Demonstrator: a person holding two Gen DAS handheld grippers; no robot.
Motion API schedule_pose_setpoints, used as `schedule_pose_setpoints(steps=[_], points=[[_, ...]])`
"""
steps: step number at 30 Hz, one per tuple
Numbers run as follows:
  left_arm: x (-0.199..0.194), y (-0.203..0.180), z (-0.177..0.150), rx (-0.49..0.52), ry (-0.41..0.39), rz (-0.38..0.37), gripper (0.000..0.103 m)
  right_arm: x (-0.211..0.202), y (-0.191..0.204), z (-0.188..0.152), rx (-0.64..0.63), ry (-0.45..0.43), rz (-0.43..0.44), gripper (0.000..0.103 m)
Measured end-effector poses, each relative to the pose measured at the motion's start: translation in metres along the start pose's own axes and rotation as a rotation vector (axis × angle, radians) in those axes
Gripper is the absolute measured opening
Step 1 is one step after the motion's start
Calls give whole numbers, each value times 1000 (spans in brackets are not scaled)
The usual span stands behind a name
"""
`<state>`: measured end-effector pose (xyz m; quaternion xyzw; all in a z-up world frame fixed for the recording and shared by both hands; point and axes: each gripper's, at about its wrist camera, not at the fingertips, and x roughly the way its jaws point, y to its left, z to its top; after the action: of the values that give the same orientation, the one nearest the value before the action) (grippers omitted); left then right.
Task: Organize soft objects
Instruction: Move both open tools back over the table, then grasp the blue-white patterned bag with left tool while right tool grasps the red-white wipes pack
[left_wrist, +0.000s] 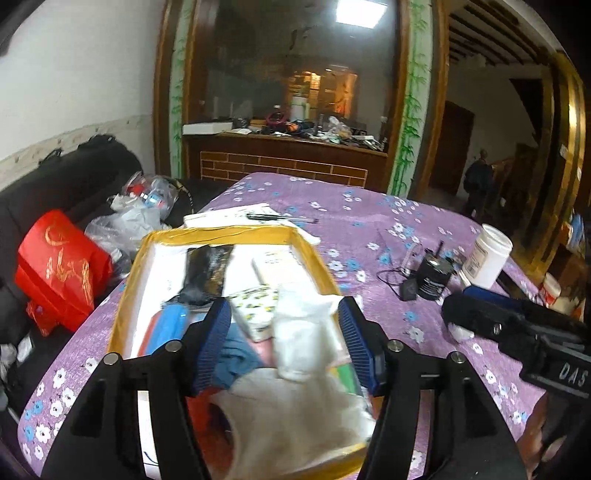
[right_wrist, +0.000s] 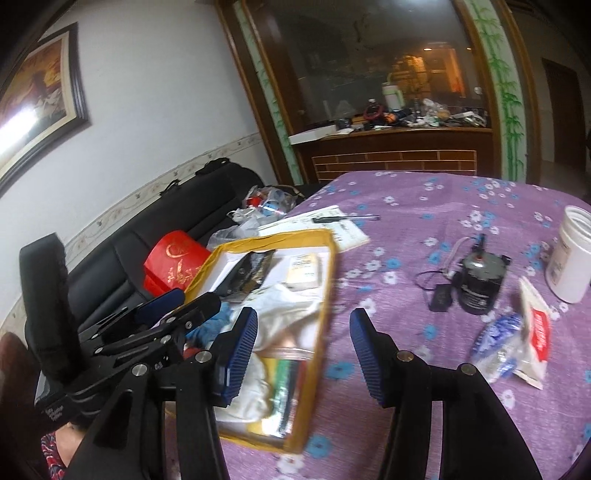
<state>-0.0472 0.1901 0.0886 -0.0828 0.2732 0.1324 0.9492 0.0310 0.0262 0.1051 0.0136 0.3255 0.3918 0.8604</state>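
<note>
A shallow box with a yellow taped rim lies on the purple flowered tablecloth; it also shows in the right wrist view. Inside lie white cloths, a white sock-like piece, a blue cloth, a patterned tissue pack and a black packet. My left gripper is open above the box, its jaws either side of the white piece without touching it. My right gripper is open and empty over the box's right edge. The left gripper shows in the right wrist view.
On the cloth to the right stand a black cylinder with a cable, a white jar and plastic packets. Papers and a pen lie behind the box. A black sofa with a red bag is left of the table.
</note>
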Motion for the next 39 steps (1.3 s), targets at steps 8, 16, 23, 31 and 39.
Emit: schedule_pose_setpoints(steps=[8, 16, 23, 31, 39], points=[[-8, -54, -2, 132, -27, -1, 65, -30, -47, 0, 65, -39, -57, 55], [-12, -102, -10, 261, -43, 7, 72, -56, -99, -2, 152, -86, -116, 57], [-9, -140, -19, 356, -41, 18, 72, -65, -155, -11, 278, -109, -163, 61], [3, -163, -30, 415, -20, 17, 72, -58, -205, -26, 479, -50, -175, 64], [8, -167, -37, 436, -7, 13, 72, -48, -216, -35, 536, -14, -166, 65]])
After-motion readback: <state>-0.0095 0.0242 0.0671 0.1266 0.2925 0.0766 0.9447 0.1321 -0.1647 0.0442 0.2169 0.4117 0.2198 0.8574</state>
